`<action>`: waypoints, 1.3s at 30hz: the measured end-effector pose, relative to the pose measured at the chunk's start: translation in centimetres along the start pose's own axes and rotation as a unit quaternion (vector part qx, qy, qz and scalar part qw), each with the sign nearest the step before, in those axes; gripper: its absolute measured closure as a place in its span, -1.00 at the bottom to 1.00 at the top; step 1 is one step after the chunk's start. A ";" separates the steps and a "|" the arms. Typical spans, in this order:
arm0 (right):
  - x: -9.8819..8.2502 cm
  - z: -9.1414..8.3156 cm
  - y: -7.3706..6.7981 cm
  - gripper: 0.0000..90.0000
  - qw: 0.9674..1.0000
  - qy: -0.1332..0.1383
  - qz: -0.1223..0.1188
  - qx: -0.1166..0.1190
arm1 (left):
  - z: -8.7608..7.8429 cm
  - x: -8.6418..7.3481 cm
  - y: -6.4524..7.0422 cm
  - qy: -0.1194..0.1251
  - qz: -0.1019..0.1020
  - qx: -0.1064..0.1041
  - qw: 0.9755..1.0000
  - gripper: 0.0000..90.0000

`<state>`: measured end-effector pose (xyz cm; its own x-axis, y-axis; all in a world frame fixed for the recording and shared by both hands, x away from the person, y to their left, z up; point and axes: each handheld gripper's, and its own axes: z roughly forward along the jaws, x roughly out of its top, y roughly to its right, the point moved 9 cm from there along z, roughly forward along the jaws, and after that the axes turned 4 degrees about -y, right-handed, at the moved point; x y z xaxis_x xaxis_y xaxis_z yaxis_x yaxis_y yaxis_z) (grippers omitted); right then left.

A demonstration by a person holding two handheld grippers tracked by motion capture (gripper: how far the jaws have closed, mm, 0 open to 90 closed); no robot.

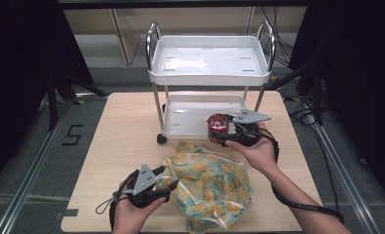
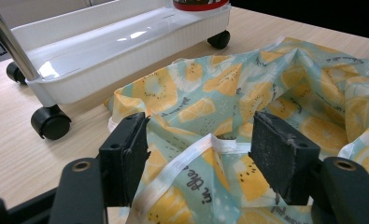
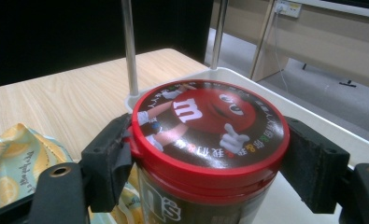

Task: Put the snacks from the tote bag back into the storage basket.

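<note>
One rigid candy jar [image 3: 205, 154] (smooth, likely slippery) we clamp at its lid in the right gripper [image 3: 205, 158]; left gripper [image 2: 205, 158] wide over soft bag [image 2: 266, 93].

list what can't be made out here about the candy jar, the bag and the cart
- Candy jar: its base, cut off by the bottom edge of the right gripper view, hidden behind the right tool in the high view.
- Printed bag: contents hidden by its folds.
- Cart: far wheels hidden under its trays.

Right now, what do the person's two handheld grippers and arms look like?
Both the left gripper and the right gripper are black, each topped by a grey three-cornered plate and trailing a black cable. Their jaws end in blocky black pads, worn at the edges. The forearms are bare; no sleeves show.
</note>
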<state>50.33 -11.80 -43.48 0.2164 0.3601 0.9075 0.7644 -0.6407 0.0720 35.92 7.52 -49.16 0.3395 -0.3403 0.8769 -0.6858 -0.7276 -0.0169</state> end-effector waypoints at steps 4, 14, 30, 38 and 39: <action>0.1 0.2 0.0 -0.42 1.000 0.003 0.008 -0.004 | 0.0 0.0 -0.1 0.001 0.003 0.001 1.000 -0.20; 0.4 0.8 0.4 -0.42 1.000 0.002 0.010 -0.003 | -0.3 0.2 -0.3 0.006 0.005 0.003 1.000 -0.20; 0.8 1.5 0.5 -0.42 1.000 -0.002 0.006 0.000 | -0.3 0.2 -0.2 0.007 0.003 0.004 1.000 -0.20; 1.2 1.7 0.8 -0.42 1.000 0.009 0.007 0.001 | -0.2 0.1 -0.1 0.006 -0.003 0.003 1.000 -0.20; 1.3 1.6 0.9 -0.42 1.000 0.009 0.007 -0.006 | -0.2 0.2 -0.1 0.006 -0.002 0.003 1.000 -0.20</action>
<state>52.30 -10.84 -42.95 0.2157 0.3385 0.9159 0.7538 -0.6539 0.0641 35.87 7.64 -48.92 0.3336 -0.3300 0.8831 -0.6810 -0.7321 -0.0163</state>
